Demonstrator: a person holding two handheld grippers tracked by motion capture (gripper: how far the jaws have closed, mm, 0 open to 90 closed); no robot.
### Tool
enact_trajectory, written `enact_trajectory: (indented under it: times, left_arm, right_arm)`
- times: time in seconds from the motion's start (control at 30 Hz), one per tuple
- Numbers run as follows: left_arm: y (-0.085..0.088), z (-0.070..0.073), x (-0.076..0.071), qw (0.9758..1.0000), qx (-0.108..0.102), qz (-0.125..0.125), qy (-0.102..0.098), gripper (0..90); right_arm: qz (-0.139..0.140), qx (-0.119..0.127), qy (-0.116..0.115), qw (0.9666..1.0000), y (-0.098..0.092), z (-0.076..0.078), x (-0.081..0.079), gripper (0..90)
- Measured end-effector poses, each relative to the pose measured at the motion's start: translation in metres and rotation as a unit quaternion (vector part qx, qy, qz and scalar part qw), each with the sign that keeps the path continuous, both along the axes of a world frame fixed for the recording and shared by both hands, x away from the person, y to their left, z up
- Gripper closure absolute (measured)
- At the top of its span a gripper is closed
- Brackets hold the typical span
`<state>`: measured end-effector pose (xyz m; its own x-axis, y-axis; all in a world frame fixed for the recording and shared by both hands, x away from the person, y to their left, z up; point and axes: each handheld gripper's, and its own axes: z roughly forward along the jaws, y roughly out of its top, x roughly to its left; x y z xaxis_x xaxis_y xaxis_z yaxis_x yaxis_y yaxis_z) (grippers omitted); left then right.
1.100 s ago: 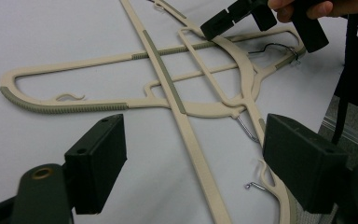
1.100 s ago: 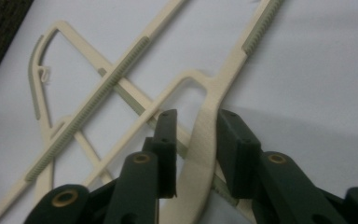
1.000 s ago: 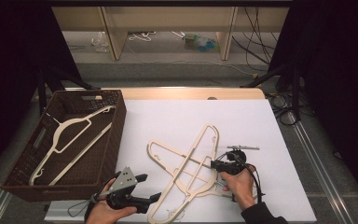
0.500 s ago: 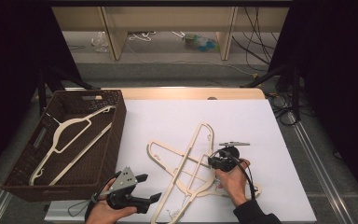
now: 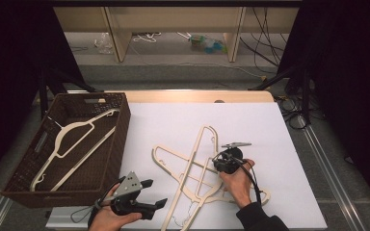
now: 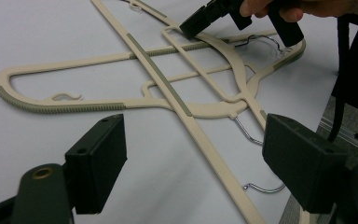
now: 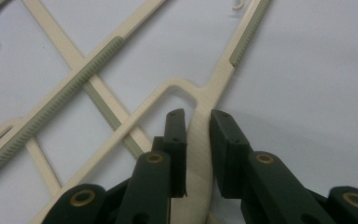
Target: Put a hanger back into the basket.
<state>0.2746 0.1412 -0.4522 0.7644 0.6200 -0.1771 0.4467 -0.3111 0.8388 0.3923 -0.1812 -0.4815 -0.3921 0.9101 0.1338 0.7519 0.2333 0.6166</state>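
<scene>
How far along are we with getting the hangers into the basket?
One hanger already lies in the wicker basket. In hand: the right gripper has closed its jaws around the arm of a hanger in the crossed pile on the table. The left gripper waits open. At least two hangers remain to move.

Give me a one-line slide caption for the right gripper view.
Right gripper with its jaws closed around the neck of a cream hanger on the white table.

hangers [image 5: 197,166]: matt cream plastic, ribbed grey strips | hooks: shiny metal | basket [image 5: 111,159]: brown wicker
</scene>
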Motion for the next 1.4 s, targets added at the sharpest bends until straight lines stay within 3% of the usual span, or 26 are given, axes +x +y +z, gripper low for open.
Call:
enact_trajectory:
  times: [0.07, 0.1, 0.13, 0.17, 0.2, 0.27, 0.37, 0.4, 0.43, 0.53, 0.57, 0.63, 0.67, 0.7, 0.73, 0.77, 0.8, 0.83, 0.9, 1.0, 1.03, 1.17, 1.3, 1.4]
  left_arm:
    - [-0.003, 0.000, 0.002, 1.0000, 0.006, -0.003, 0.001, 22.2]
    - [-0.006, 0.000, 0.003, 1.0000, 0.009, -0.001, 0.000, 22.5]
    - [-0.010, -0.001, 0.005, 0.9999, 0.017, -0.003, -0.003, 22.6]
    - [-0.016, -0.002, 0.007, 0.9998, 0.018, -0.009, -0.008, 23.0]
    - [-0.022, -0.003, 0.010, 0.9995, 0.024, -0.020, -0.006, 23.4]
    - [-0.040, -0.009, 0.013, 0.9991, 0.028, -0.030, -0.010, 23.5]
    - [-0.066, -0.016, 0.020, 0.9979, 0.037, -0.053, -0.005, 24.3]
    - [-0.073, -0.017, 0.023, 0.9967, 0.050, -0.064, -0.007, 24.4]
    - [-0.082, -0.019, 0.024, 0.9971, 0.044, -0.062, -0.008, 24.5]
    - [-0.104, -0.020, 0.029, 0.9947, 0.065, -0.078, -0.014, 26.2]
    - [-0.110, -0.021, 0.031, 0.9937, 0.074, -0.082, -0.015, 26.4]
    - [-0.121, -0.023, 0.034, 0.9941, 0.068, -0.083, -0.013, 26.9]
    - [-0.125, -0.023, 0.035, 0.9925, 0.082, -0.090, -0.011, 27.7]
    - [-0.129, -0.024, 0.037, 0.9921, 0.085, -0.092, -0.008, 28.2]
    - [-0.133, -0.025, 0.038, 0.9912, 0.093, -0.093, -0.013, 29.0]
    - [-0.136, -0.026, 0.038, 0.9922, 0.089, -0.087, -0.010, 30.4]
    - [-0.139, -0.026, 0.040, 0.9902, 0.104, -0.092, -0.006, 31.6]
    - [-0.141, -0.027, 0.042, 0.9899, 0.112, -0.088, -0.001, 33.1]
    - [-0.144, -0.029, 0.046, 0.9904, 0.111, -0.081, -0.001, 33.7]
    - [-0.149, -0.029, 0.049, 0.9903, 0.110, -0.086, 0.001, 39.4]
    - [-0.150, -0.029, 0.049, 0.9883, 0.125, -0.086, -0.007, 39.8]
    - [-0.156, -0.030, 0.048, 0.9847, 0.144, -0.096, -0.016, 41.0]
    - [-0.162, -0.031, 0.049, 0.9836, 0.154, -0.093, -0.012, 49.6]
    - [-0.165, -0.030, 0.049, 0.9826, 0.158, -0.097, -0.015, 60.8]
  right_arm:
    - [-0.006, 0.021, 0.008, 0.9997, -0.001, 0.000, 0.000, 77.4]
    - [-0.008, 0.011, 0.004, 0.9999, -0.002, -0.001, 0.000, 77.4]
    - [-0.016, 0.016, 0.004, 0.9997, -0.001, -0.001, 0.000, 77.4]
    - [-0.003, 0.011, 0.002, 0.9999, -0.003, 0.000, 0.001, 77.5]
    - [0.002, 0.022, -0.004, 0.9998, -0.003, -0.002, 0.002, 77.4]
    - [-0.027, 0.024, 0.010, 0.9993, 0.000, 0.001, 0.001, 77.5]
    - [-0.021, 0.033, 0.018, 0.9991, -0.002, 0.002, 0.001, 77.5]
    - [-0.010, 0.024, 0.009, 0.9996, -0.004, 0.000, 0.002, 77.5]
    - [-0.018, 0.032, 0.009, 0.9993, -0.003, 0.000, 0.002, 77.5]
    - [-0.012, 0.031, 0.005, 0.9994, -0.004, 0.000, 0.002, 77.6]
    - [-0.018, 0.038, 0.017, 0.9990, -0.003, 0.003, 0.002, 77.6]
    - [-0.006, 0.029, 0.004, 0.9996, -0.005, 0.002, 0.002, 77.7]
    - [0.001, 0.024, 0.003, 0.9997, -0.006, 0.003, 0.002, 77.7]
    - [-0.004, 0.032, 0.013, 0.9994, -0.005, 0.006, 0.001, 77.8]
    - [-0.006, 0.040, 0.009, 0.9991, -0.005, 0.006, 0.002, 77.8]
    - [-0.007, 0.040, 0.011, 0.9991, -0.005, 0.007, 0.001, 77.9]
    - [-0.025, 0.036, 0.006, 0.9990, -0.002, 0.008, 0.001, 77.9]
    - [-0.013, 0.043, 0.007, 0.9990, -0.003, 0.010, 0.001, 78.0]
    - [-0.018, 0.034, 0.007, 0.9992, -0.002, 0.011, 0.001, 78.1]
    - [-0.018, 0.047, 0.013, 0.9987, -0.002, 0.012, 0.001, 78.2]
    - [-0.018, 0.044, 0.007, 0.9988, -0.002, 0.012, 0.001, 78.2]
    - [-0.015, 0.039, 0.009, 0.9991, -0.001, 0.014, 0.001, 78.3]
    - [-0.018, 0.052, 0.011, 0.9984, 0.001, 0.018, -0.001, 78.5]
    - [-0.006, 0.047, 0.003, 0.9989, 0.000, 0.019, 0.000, 78.5]
